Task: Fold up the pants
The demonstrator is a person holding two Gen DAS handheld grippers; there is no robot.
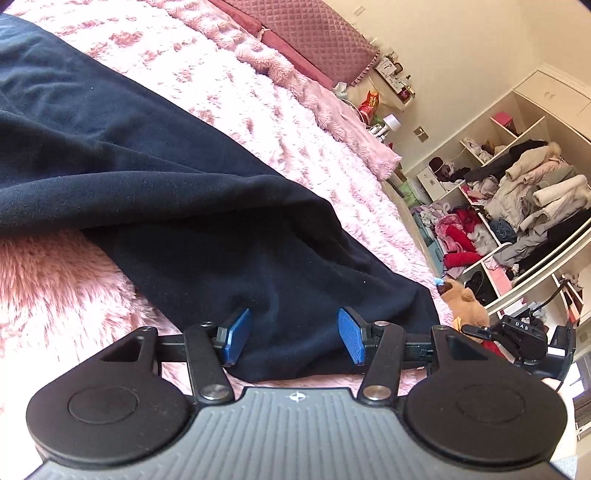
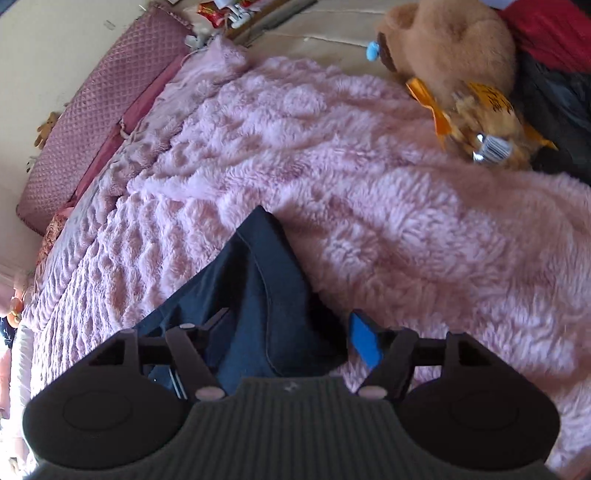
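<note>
The dark navy pants [image 1: 155, 177] lie on a bed under a fluffy pink blanket [image 1: 258, 99]; in the left wrist view the cloth runs from the upper left down to the lower middle, in soft folds, with its end just ahead of the left tool [image 1: 291, 338]; that tool's blue pads [image 1: 236, 338] stand spread, the cloth end lies between them, and neither pad presses on it, though the left pad's tip sits right at a crease; whether it touches I cannot tell. In the right wrist view the right tool [image 2: 288, 343] is also spread wide; one blue pad [image 2: 364, 343] shows clear over the blanket's edge, the other finger is dark and lies over the cloth; a pointed fold of the pants [image 2: 258, 280] rises between the fingers, apart from the blue pad, so nothing is pinched; this view is somewhat blurred. A brown teddy bear [image 2: 450, 62] with an orange ribbon sits at the far edge of the bed, well apart from the pants; quilted pink pillows [image 1: 306, 33] line the head of the bed; open shelves [image 1: 517, 199] beside the bed are crammed with clothes.
</note>
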